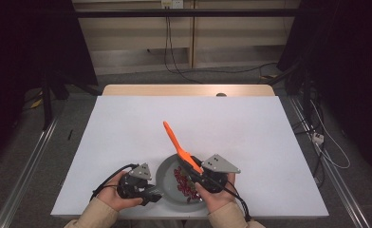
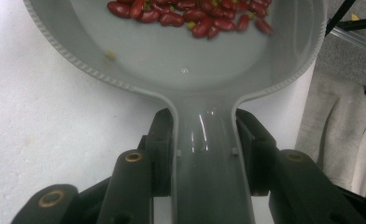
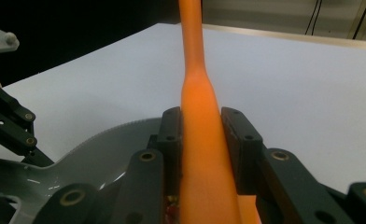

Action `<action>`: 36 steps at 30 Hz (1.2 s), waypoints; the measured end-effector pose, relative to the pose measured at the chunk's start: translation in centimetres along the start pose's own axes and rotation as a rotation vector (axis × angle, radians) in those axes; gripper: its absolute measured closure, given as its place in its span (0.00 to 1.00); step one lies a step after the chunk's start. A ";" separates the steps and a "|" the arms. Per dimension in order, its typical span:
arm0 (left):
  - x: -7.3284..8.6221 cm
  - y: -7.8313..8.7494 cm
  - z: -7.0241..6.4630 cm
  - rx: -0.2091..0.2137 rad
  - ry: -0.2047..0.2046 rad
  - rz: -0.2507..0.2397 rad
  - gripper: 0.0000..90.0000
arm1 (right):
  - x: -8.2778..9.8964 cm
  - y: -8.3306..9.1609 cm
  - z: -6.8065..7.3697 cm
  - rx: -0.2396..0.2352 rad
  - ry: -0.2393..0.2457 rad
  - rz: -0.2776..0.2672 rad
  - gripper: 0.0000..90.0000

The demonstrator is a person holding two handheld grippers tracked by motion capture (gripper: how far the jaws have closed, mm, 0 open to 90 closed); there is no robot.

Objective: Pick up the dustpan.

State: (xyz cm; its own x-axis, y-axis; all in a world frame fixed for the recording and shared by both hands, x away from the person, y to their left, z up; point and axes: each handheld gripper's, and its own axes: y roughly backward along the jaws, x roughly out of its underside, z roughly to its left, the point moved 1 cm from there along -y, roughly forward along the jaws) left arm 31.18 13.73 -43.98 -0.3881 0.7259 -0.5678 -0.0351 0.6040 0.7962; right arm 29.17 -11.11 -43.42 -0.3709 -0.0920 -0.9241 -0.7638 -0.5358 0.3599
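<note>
- Table (image 1: 127,123): white top, I've got lots of bare room ahead and to both sides; all my work sits at the near edge, close to my body.
- Pan (image 1: 167,178): grey, round, flat on the table near the front edge, its handle (image 2: 204,154) pointing back toward my left hand. Rim sits close to the table's front edge, so I shouldn't drag it nearer.
- Left gripper (image 1: 152,192): clenched on the pan handle, pads (image 2: 160,140) pressing both sides of it. I judge its job is just to steady the pan; hold flat, no tilt.
- Spatula (image 1: 177,145): orange, held by the right gripper (image 1: 196,171), jaws clamped on its shaft with pads (image 3: 172,140) on both sides; the long end sticks up and away over the table, the working end goes down into the pan, hidden under the gripper.
- Beans (image 2: 190,14): red, bunched on the far side of the pan floor from the handle, near the spatula end.
- Step in hand, my guess: stirring the beans. Short low sweeps, stay inside the ribbed rim (image 2: 73,60) so none hop out.
</note>
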 end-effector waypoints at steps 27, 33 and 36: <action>0.1 -0.5 0.2 -0.031 -0.003 -0.036 0.66 | -0.1 1.0 -5.6 0.107 -0.019 -0.012 0.79; 0.0 -0.5 0.0 -0.045 -0.010 -0.037 0.70 | 0.0 1.3 -5.7 0.107 -0.015 -0.007 0.79; 0.0 -0.5 0.0 -0.049 -0.013 -0.042 0.71 | 0.0 1.5 -5.9 0.110 -0.017 -0.009 0.79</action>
State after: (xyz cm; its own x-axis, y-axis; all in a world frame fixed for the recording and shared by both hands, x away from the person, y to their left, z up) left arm 31.15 13.43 -44.39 -0.3729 0.7045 -0.6038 -0.0967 0.6177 0.7805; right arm 31.19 -16.84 -43.62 -0.3722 -0.0732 -0.9253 -0.8201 -0.4409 0.3648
